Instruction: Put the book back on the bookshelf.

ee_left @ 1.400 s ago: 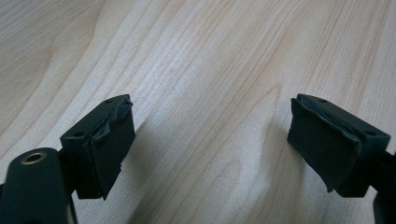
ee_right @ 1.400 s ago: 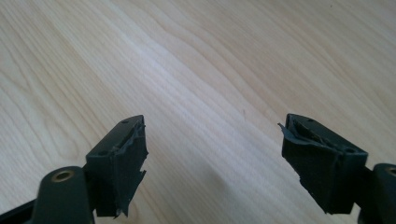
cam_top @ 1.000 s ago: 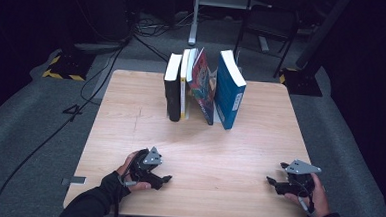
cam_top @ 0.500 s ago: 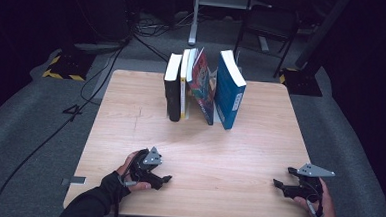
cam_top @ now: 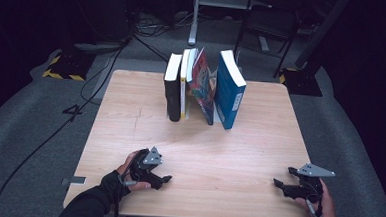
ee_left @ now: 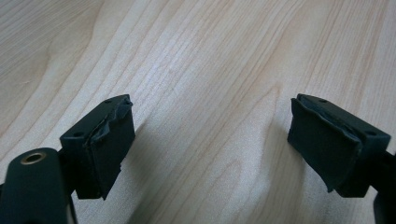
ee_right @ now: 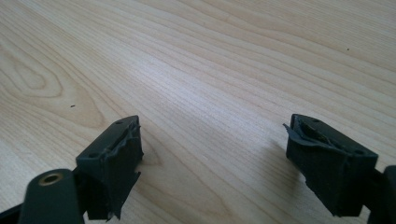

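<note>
Pale wood grain close under both tools: left hand-held gripper (cam_top: 163, 177) low near the front edge of the worktop (cam_top: 131, 110), jaws wide with nothing between them, pads (ee_left: 112, 140) over bare wood in the left gripper view. Same on the other side: right hand-held gripper (cam_top: 281, 183) near the front right corner, jaws likewise wide and empty, pads (ee_right: 123, 154) above plain board in the right gripper view. Farther back, well apart from both, a row of books on edge near the far side: black book (cam_top: 172, 90) at the left, thin yellow-spined book (cam_top: 184, 85) touching it, colourful book (cam_top: 203, 86) leaning beside that, blue book (cam_top: 230, 90) at the right end with a gap before it. Probably the approach to the books, nothing grasped yet. Best done by reaching forward with jaws kept wide, picking an end volume rather than a middle one, since a middle one leaves little room for a pad on either side. For the blue book, closer to the right tool: line the jaws across its thickness, come in at the near upright edge, close squarely on both covers. Worth steadying the neighbours with the other tool, as the leaning colourful book looks ready to tip.
</note>
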